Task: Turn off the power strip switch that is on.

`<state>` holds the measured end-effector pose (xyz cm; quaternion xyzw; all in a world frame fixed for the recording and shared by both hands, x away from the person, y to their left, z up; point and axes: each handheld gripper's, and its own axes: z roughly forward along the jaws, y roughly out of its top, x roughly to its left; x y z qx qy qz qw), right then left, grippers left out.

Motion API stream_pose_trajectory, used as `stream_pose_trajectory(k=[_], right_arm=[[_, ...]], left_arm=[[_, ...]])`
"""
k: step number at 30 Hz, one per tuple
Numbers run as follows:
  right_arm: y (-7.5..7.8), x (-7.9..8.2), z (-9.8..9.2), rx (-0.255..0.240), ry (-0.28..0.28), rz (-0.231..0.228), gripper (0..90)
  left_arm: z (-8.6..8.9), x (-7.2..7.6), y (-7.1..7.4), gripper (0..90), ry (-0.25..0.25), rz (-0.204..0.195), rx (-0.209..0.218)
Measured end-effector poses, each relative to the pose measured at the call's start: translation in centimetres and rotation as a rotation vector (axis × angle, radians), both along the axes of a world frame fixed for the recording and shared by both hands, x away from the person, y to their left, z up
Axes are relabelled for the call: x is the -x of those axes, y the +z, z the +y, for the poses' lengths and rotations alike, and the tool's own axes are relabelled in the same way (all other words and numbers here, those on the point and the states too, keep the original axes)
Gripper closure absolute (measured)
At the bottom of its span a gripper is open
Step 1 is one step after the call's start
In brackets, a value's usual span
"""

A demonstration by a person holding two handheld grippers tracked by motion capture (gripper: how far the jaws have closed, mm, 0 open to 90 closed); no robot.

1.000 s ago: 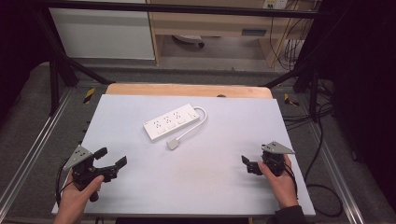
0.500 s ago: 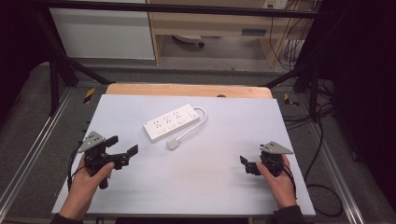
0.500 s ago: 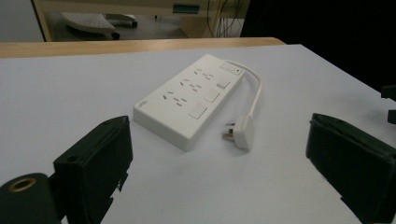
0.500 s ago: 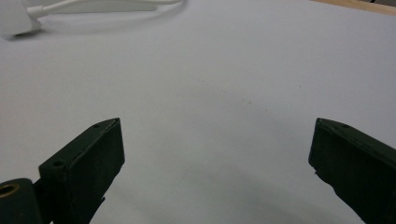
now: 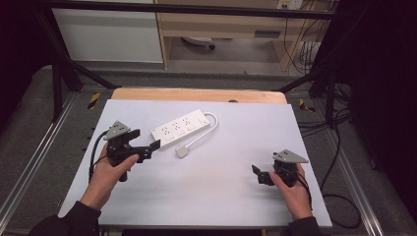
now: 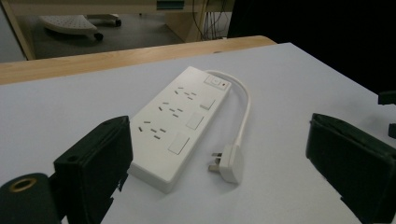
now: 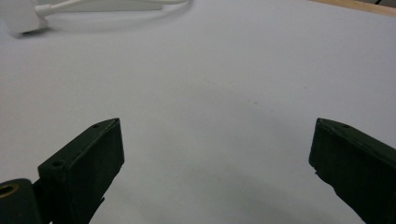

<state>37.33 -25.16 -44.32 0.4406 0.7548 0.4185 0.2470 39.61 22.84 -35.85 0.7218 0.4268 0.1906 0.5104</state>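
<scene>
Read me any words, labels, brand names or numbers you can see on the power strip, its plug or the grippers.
None can be read.
Power strip: bare sockets, blank white rockers and a switch with a small red dot; no print shows.
Plug: plain white, no marking visible.
Left gripper and right gripper: black, no label visible.

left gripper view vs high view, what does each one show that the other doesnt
Left gripper view alone: the sockets and switches on the power strip clearly, and the plug's metal pins. High view alone: the person's hands, the right gripper near the table's right edge, and the floor around the table. Both share the white strip, its looped cable, the plug on the table, and the open left gripper just short of the strip.
</scene>
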Motion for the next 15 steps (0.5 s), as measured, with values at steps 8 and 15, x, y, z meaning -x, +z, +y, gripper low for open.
stream_pose_trajectory(k=[8,15], right_arm=[[0.0,0.0,0.0,0.001,0.0,0.0,3.8],[0.1,0.0,0.1,-0.014,0.001,0.006,3.8]], left_arm=[[-1.4,-1.4,0.8,9.3,-0.01,-0.003,-0.012],[-2.8,-3.6,1.7,12.1,-0.022,-0.009,-0.029]])
